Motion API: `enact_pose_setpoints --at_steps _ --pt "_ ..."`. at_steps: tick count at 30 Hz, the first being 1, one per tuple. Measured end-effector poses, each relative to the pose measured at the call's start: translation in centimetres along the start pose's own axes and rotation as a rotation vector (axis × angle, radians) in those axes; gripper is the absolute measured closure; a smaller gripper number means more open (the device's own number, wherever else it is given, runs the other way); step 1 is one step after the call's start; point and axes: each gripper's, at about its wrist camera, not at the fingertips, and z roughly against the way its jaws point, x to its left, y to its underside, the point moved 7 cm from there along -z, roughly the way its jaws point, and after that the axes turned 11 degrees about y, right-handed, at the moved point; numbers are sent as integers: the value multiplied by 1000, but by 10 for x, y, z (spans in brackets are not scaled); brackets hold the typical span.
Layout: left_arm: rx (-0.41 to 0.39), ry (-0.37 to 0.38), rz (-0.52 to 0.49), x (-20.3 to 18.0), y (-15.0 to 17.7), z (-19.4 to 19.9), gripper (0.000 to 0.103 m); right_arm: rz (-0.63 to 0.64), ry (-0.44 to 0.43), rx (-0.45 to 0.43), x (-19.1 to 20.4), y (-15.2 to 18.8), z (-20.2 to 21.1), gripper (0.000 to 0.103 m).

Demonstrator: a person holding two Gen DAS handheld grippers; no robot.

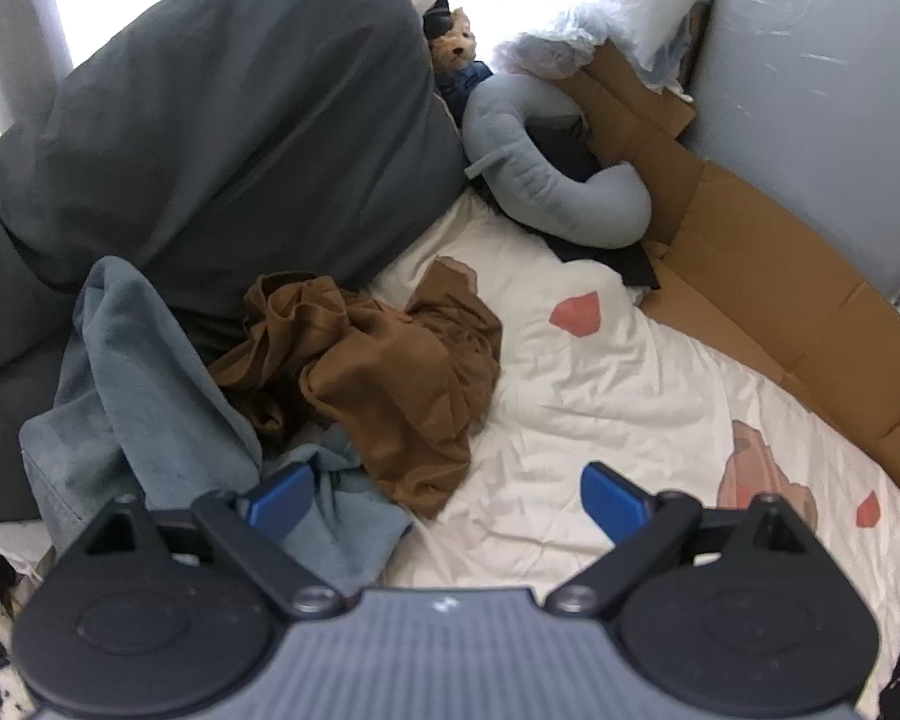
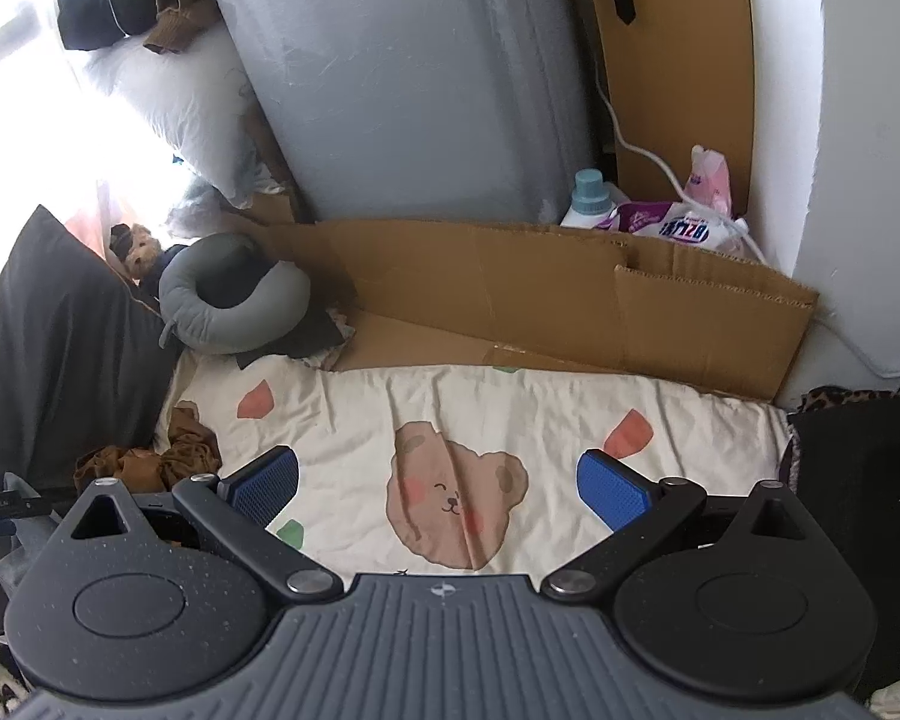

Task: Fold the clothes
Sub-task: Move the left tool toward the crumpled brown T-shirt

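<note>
Cream bedding printed with bears and coral patches covers the bed [image 2: 540,414], and it is the working surface for both grippers. On it, toward the left side, lies the brown garment [image 1: 384,372], crumpled in a loose heap with one flap spread out over the sheet. Its near edge overlaps a grey-blue garment [image 1: 150,396], which is bunched against the dark grey duvet [image 1: 210,120] piled along the bed's left edge. The left gripper [image 1: 444,501] hovers just short of the two garments with its jaws spread wide and nothing between them; its left blue pad sits over the grey-blue cloth. The right gripper [image 2: 438,489] hangs over the bear print [image 2: 456,504], jaws likewise wide apart and empty.

Right of the brown heap the sheet is bare and only lightly wrinkled, giving open room across the middle of the bed. A flattened cardboard sheet [image 2: 570,300] borders the far edge, rising against a grey plastic-wrapped panel [image 2: 402,78]. A grey neck pillow [image 1: 546,180] and a small plush toy [image 1: 453,48] fill the far left corner. Detergent packs [image 2: 672,222] stand behind the cardboard.
</note>
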Motion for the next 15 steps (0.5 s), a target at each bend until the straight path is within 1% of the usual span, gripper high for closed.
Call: enact_pose_setpoints --at_steps 4,9,12,15 --pt "-14 -7 2 0 -1 -12 6 32 -16 23 10 13 -16 1" --pt "-35 -27 34 4 -1 -25 6 131 -47 12 32 28 -25 1" --pt "-56 -24 47 8 -3 -29 11 168 -74 14 42 33 -29 1" --pt "-86 -40 63 14 -5 -29 11 183 -104 36 50 38 -36 1"
